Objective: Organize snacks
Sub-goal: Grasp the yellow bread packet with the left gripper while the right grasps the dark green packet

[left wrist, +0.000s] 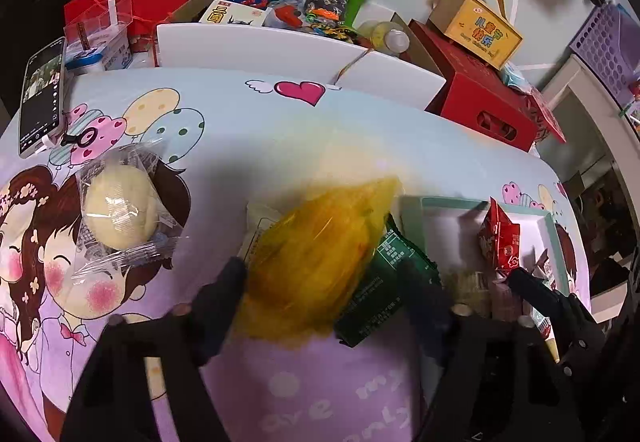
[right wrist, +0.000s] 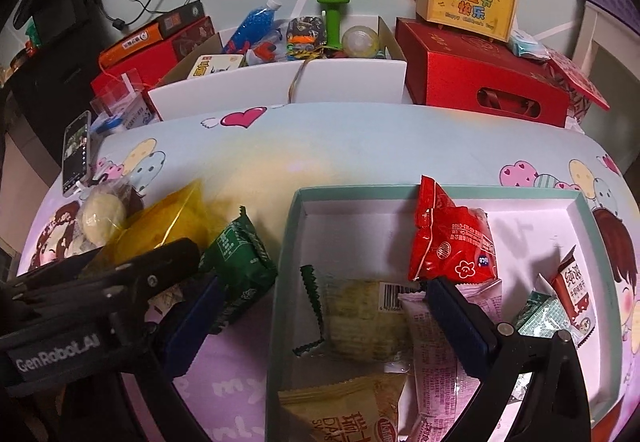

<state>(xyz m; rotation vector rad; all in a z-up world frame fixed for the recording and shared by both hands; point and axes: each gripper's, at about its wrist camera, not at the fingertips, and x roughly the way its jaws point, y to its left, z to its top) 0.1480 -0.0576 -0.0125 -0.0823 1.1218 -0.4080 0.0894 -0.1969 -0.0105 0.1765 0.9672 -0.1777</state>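
The left gripper [left wrist: 324, 282] clasps a yellow packet [left wrist: 320, 262] on the tablecloth [left wrist: 248, 138], beside the green packet [right wrist: 240, 266] outside the box's [right wrist: 288, 242] left wall. The right gripper [right wrist: 316, 322] gapes empty over the box; bare cloth lies beyond.

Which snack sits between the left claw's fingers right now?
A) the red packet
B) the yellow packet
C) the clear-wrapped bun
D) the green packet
B: in the left wrist view the yellow packet fills the gap of the left claw, with the green packet lying beside it.
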